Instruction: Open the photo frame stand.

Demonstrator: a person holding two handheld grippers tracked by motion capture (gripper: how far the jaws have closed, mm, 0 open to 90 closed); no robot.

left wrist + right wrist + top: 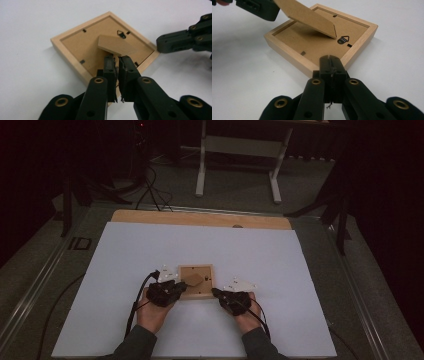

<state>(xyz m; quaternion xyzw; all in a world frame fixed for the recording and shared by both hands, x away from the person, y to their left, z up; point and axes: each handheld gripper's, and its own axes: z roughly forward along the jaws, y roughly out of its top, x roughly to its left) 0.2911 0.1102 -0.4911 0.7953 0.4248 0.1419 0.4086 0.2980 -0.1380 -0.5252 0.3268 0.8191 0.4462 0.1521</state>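
A light wooden picture frame (205,294) (65,53) (287,53) lies face down on the white board (280,270), its brown backing up. Its cardboard stand flap (192,280) (115,45) (309,18) is tilted up off the backing. My left gripper (184,286) (117,58) reaches in over the frame's near left edge, tips at the flap's raised end. Its jaws stand a narrow slit apart, and the flap lies flat across the tips, not pinched. My right gripper (216,292) (331,60) is shut with nothing in it, tips against the frame's right rim.
A small metal hanger (121,33) (343,40) and several turn clips sit on the backing. The board rests on a wooden table (200,218). A white desk frame (237,145) stands on the floor beyond. Black cables (140,305) trail back from both grippers.
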